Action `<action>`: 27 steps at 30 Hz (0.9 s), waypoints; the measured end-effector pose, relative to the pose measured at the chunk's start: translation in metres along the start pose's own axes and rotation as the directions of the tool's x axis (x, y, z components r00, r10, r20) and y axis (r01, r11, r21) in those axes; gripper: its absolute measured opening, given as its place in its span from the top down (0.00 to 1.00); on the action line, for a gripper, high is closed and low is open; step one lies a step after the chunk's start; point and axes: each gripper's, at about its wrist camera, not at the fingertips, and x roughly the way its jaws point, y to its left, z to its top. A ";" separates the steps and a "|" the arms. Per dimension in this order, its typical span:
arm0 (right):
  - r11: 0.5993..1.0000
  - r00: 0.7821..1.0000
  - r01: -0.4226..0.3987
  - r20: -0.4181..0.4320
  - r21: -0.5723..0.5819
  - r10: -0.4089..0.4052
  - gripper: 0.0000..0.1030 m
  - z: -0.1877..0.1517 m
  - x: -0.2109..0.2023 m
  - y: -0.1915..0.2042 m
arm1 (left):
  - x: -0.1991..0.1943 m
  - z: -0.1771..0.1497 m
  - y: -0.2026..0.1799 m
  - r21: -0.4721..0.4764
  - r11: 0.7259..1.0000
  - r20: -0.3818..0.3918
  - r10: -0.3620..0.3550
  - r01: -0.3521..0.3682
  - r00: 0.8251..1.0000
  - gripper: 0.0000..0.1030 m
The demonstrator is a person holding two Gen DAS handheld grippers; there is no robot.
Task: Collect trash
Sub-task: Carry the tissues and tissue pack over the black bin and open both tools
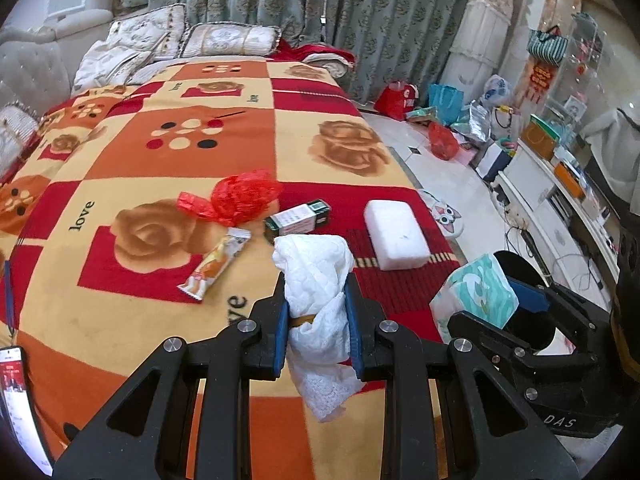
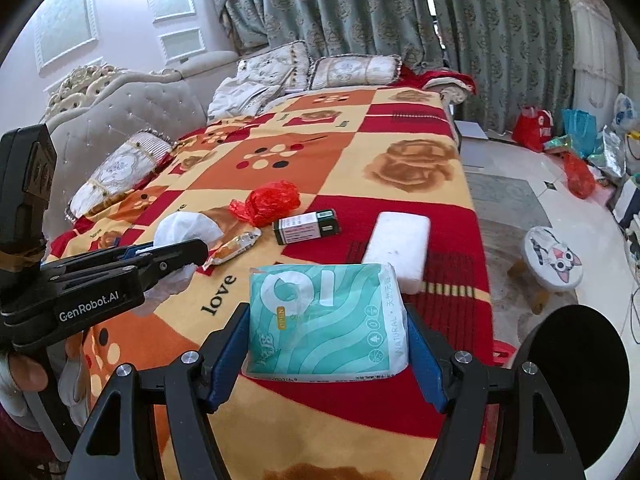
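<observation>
My left gripper (image 1: 318, 312) is shut on a crumpled white tissue (image 1: 316, 280), held above the blanket; it shows from the side in the right wrist view (image 2: 176, 256). My right gripper (image 2: 326, 340) is shut on a teal tissue pack (image 2: 326, 320), also seen in the left wrist view (image 1: 478, 294). On the blanket lie a red plastic bag (image 1: 240, 196), an orange snack wrapper (image 1: 218, 264), a green and white box (image 1: 298, 218) and a white foam block (image 1: 396, 234). A black bin (image 2: 576, 392) stands at the right, beside the bed.
The bed has a red, orange and yellow blanket (image 1: 160, 160), with pillows (image 1: 228, 40) at its far end. A cat-face stool (image 2: 554, 258) stands on the floor to the right. Bags (image 1: 440, 120) lie by the curtain. A phone (image 1: 16, 396) lies at the left edge.
</observation>
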 end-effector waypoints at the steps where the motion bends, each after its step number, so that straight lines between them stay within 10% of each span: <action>1: 1.000 1.000 0.004 0.001 0.008 -0.004 0.32 -0.001 -0.002 -0.003 | 0.001 -0.001 -0.004 0.007 1.000 0.000 -0.002 0.002 1.000 0.78; 27: 0.985 0.993 0.112 0.024 0.132 -0.116 0.32 -0.018 -0.043 -0.081 | 0.025 0.001 -0.085 0.113 0.990 -0.031 -0.084 0.087 0.996 0.78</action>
